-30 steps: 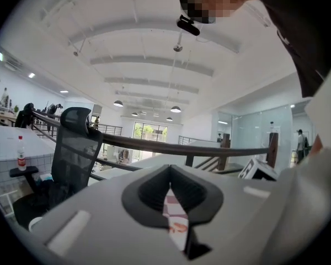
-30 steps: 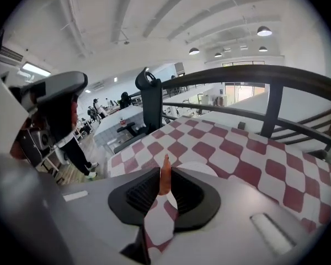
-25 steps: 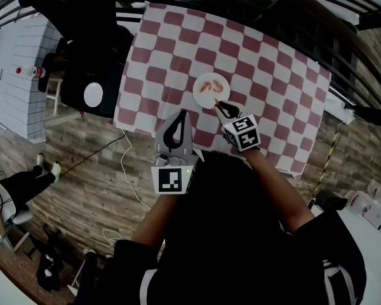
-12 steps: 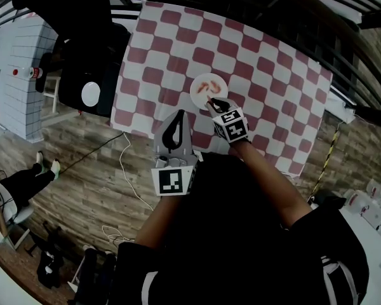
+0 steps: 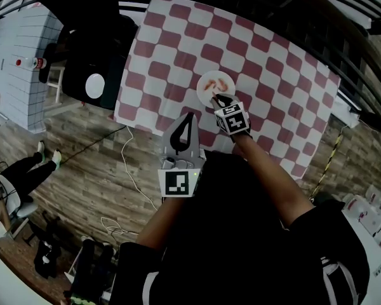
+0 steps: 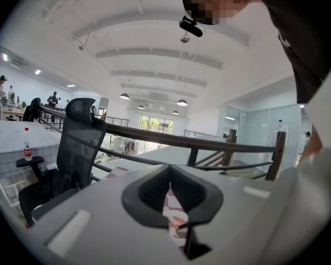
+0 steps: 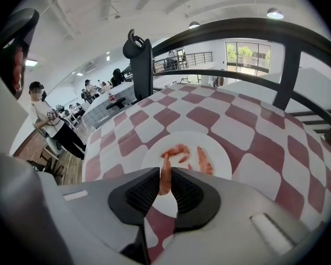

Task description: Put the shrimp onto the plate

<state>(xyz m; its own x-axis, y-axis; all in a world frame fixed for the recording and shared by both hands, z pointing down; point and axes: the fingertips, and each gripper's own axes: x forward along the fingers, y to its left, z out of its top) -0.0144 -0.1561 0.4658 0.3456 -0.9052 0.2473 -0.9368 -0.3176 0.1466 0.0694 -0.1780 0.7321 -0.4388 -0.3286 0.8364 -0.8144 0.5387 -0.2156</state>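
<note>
We look down on a wood-plank floor (image 5: 70,170) and, beyond it, a worktop (image 5: 260,49) covered by a red-and-white chequered cloth. A black office chair (image 6: 77,142) stands at the worktop's far left, and a dark railing (image 6: 209,142) runs along its far side.

Our left tool (image 5: 188,115) is held at the near edge of the worktop, to the left of the other tool and nearer to us. Its tips just reach over the cloth. Its jaws are pressed together with nothing between them, and only a thin strip of the chequered cloth shows through the slit.

Our right tool (image 5: 217,99) points at the near rim of the round white plate (image 5: 204,93), which sits on the cloth near the middle of the worktop. Its jaws are clamped on one shrimp (image 7: 165,176), which stands upright between the ribbed pads (image 7: 143,191). The shrimp's upper end pokes out just above the tips. It hangs over the near part of the plate, and we cannot tell whether it touches the plate.

Two more shrimp lie on the plate just beyond the tips. One is a curled shrimp (image 7: 176,150) towards the left, and the other is a straighter shrimp (image 7: 204,160) just right of it.
</note>
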